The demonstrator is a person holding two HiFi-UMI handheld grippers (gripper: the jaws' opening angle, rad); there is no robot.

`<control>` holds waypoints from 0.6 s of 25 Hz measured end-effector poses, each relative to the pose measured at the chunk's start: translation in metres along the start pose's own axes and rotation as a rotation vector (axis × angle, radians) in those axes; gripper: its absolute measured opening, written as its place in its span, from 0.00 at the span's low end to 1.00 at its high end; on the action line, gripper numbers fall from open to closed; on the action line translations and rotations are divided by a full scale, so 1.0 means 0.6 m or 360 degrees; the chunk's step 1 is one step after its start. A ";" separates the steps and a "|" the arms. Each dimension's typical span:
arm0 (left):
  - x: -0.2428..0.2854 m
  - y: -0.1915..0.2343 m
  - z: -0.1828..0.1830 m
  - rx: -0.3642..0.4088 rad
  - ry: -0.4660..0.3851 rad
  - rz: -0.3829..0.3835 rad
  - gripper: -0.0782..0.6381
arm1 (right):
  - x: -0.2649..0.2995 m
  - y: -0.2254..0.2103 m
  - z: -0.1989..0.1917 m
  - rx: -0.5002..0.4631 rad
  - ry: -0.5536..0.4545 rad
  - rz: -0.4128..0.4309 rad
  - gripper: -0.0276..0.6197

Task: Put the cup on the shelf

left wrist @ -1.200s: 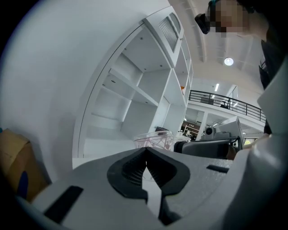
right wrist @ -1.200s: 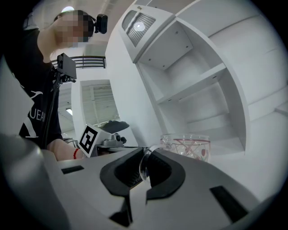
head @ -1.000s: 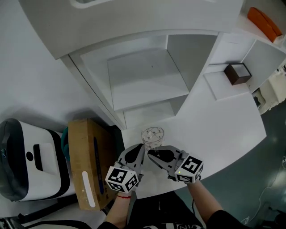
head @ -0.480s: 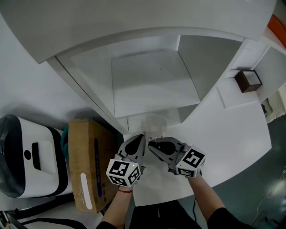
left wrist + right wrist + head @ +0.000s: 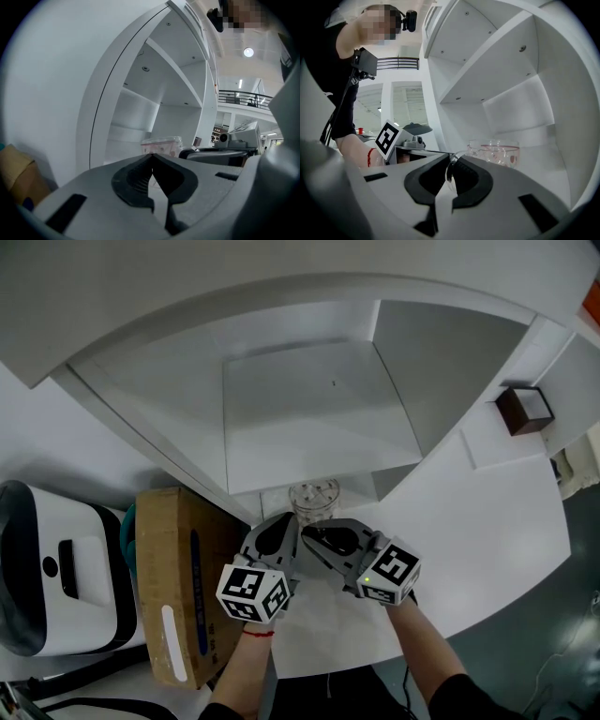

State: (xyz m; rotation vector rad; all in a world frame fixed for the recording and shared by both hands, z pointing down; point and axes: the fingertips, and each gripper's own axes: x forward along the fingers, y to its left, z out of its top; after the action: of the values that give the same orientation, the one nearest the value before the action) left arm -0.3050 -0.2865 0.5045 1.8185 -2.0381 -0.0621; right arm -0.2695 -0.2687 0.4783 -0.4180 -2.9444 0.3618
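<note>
White shelf (image 5: 309, 418) ahead of jaws, white desk (image 5: 487, 521) below; cardboard box (image 5: 173, 577) & white appliance (image 5: 47, 568) to their left; dark floor (image 5: 562, 652) far right.

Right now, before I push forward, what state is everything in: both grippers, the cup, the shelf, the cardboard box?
shelf: open-fronted, no door.
cup: upright, at the mouth of the shelf's lowest compartment.
right gripper: shut on the cup's handle.
left gripper: shut, nothing between its jaws.
cardboard box: closed, lying flat left of the shelf.
</note>
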 end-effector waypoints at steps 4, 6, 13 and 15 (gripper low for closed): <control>0.003 0.008 0.000 -0.0015 -0.0010 0.0019 0.12 | 0.006 -0.006 -0.003 0.0003 -0.0004 0.0016 0.06; 0.005 0.012 0.001 -0.0019 -0.0017 0.0027 0.12 | 0.010 -0.008 -0.002 -0.0016 -0.0003 0.0024 0.06; 0.008 0.007 -0.006 -0.0055 -0.0018 0.0023 0.12 | 0.004 -0.008 -0.019 -0.0059 0.0051 0.0020 0.06; 0.008 0.002 -0.009 -0.0060 -0.0015 0.0003 0.12 | 0.000 -0.006 -0.027 -0.0061 0.0080 0.0018 0.06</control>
State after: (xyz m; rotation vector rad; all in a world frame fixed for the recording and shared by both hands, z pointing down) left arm -0.3047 -0.2895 0.5111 1.7964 -2.0314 -0.1078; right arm -0.2675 -0.2688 0.4947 -0.4424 -2.9056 0.2923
